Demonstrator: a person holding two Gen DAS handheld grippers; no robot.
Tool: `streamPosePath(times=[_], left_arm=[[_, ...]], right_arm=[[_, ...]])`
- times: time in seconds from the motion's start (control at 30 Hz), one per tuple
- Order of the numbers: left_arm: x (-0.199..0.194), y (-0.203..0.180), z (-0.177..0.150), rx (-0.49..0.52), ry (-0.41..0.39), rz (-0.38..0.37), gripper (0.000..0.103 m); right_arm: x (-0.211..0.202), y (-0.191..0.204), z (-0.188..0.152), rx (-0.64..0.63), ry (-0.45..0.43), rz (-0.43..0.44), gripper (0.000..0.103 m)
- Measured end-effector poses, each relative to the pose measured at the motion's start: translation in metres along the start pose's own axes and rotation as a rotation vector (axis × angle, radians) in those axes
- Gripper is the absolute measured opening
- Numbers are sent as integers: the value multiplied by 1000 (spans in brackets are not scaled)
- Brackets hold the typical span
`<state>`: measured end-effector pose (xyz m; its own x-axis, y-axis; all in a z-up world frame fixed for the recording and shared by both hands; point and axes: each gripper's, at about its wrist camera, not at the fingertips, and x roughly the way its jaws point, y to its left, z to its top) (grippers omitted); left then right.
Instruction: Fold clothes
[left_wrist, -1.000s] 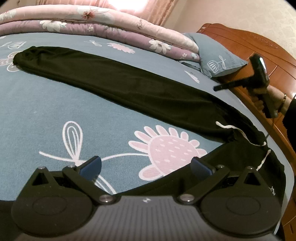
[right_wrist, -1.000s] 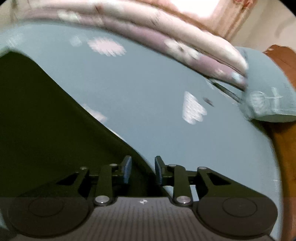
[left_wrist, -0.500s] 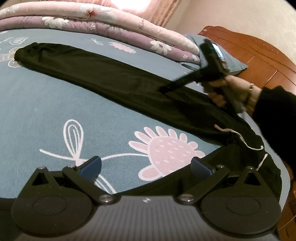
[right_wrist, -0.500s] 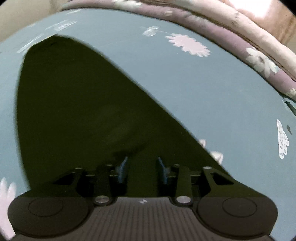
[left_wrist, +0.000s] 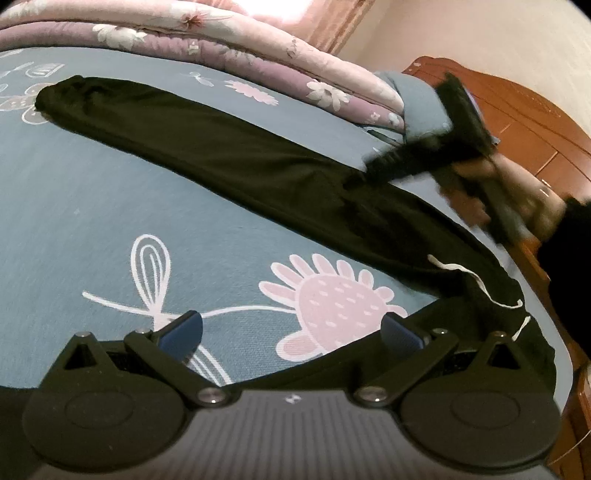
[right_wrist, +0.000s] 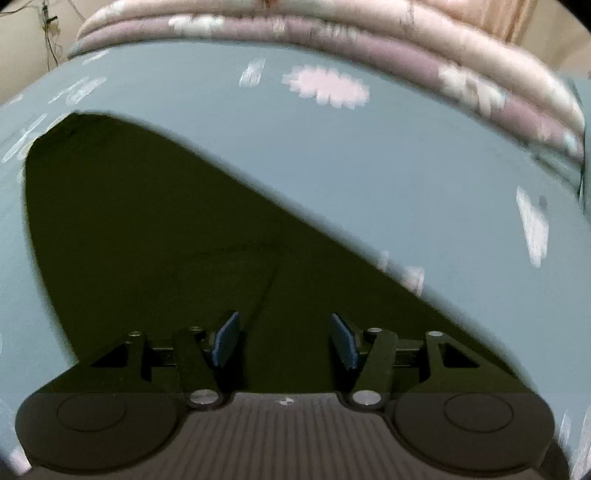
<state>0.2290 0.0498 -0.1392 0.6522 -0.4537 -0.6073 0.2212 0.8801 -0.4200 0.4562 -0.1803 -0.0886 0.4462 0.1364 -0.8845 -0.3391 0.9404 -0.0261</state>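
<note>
Black trousers (left_wrist: 207, 147) spread long across the blue-grey bed sheet (left_wrist: 92, 221), one leg reaching to the far left, waist end with a white drawstring (left_wrist: 476, 273) at the near right edge of the bed. Pink flower print (left_wrist: 332, 306) on the sheet just in front of the left gripper (left_wrist: 291, 328). Left gripper low over the sheet, jaws wide apart, nothing between them, black cloth lying close under its right finger.

Right gripper (right_wrist: 284, 339) pointing steeply down over the dark fabric (right_wrist: 147, 240), jaws just been opening, now parted with only flat cloth below and none pinched. Seen from the left wrist view as a blurred black tool (left_wrist: 424, 155) held by a hand (left_wrist: 517, 199) in a dark sleeve, tip perhaps touching the trouser leg, hard to say through the blur.

Folded floral quilt (left_wrist: 221, 40) along the far side, blue pillow (left_wrist: 424, 107) beside it, wooden headboard (left_wrist: 524, 114) at the right.
</note>
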Motion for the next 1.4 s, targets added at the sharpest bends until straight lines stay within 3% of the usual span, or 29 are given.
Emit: streamPosePath(times=[0.17, 0.3, 0.47, 0.57, 0.7, 0.8, 0.93, 1.03, 1.17, 1.27, 1.4], left_arm=[[-1, -4, -1, 9, 3, 19, 102], [-2, -2, 0, -8, 5, 13, 102], [-4, 1, 2, -35, 0, 22, 102], [-5, 2, 3, -44, -3, 26, 102], [-4, 2, 3, -49, 1, 28, 102], [-4, 1, 2, -46, -1, 34, 102], [-2, -1, 1, -35, 3, 36, 102], [-1, -2, 0, -29, 4, 36, 102], [-2, -2, 1, -29, 4, 34, 102], [-3, -1, 1, -41, 5, 26, 102], [-3, -2, 1, -41, 8, 26, 102]], right_arm=[[-3, 21, -53, 3, 65, -16, 64], [-16, 33, -60, -43, 99, -20, 65], [-73, 10, -53, 54, -26, -40, 65], [-106, -12, -64, 133, -58, -74, 65], [-114, -31, -90, 217, -9, -71, 63], [-101, -40, -112, 295, 31, 2, 58], [-67, -34, -125, 339, 33, 114, 58], [-53, -22, -126, 354, 49, 124, 62], [-78, -25, -116, 409, -33, 264, 61], [-102, -24, -113, 385, -113, 188, 61], [-92, -22, -120, 376, -60, 62, 61]])
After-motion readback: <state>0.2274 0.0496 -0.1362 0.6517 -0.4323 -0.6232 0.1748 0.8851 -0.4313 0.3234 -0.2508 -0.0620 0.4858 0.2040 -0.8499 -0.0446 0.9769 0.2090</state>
